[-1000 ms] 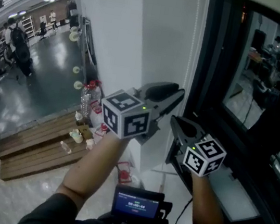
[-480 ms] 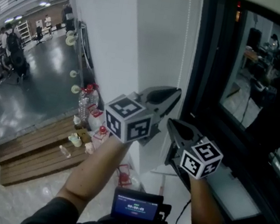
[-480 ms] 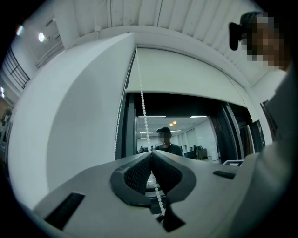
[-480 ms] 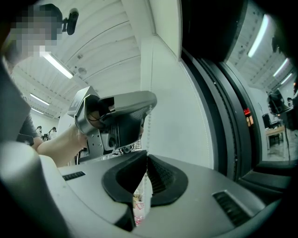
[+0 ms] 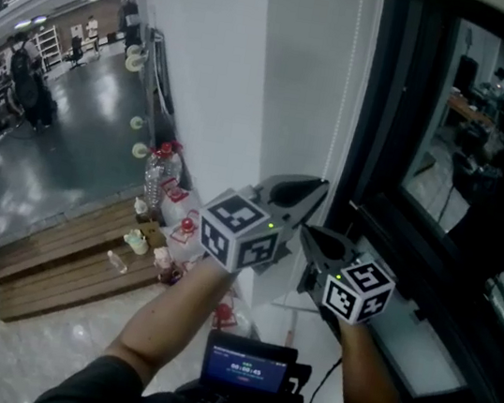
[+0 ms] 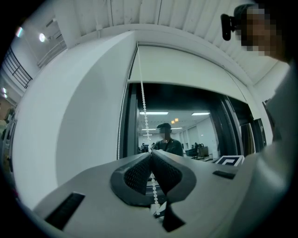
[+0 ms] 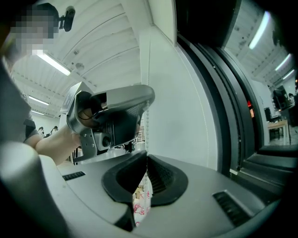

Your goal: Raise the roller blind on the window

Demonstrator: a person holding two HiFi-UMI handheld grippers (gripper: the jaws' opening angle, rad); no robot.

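Wall [image 5: 207, 65], window [image 5: 471, 136], bottles [image 5: 156, 181]: left hand-held gripper [image 5: 319, 187], right hand-held gripper [image 5: 305, 231] clamp bead chain [image 6: 143, 100].

The left gripper [image 5: 319, 187] and right gripper [image 5: 306, 230] are smooth grey plastic shells that taper to beak-like jaws, lined with black ribbed pads [image 6: 136, 174]. Each carries a white cube [image 5: 245, 233] printed with black square markers, with a small green light [image 5: 270, 225] glowing at its edge. The left gripper's underside has a metal bracket [image 7: 93, 139] with screws [image 7: 84, 135] and a round lens [image 7: 106, 142]. Dark sleeves [image 5: 94, 389] end above bare forearms. A small screen [image 5: 247, 366] glows blue at the chest.
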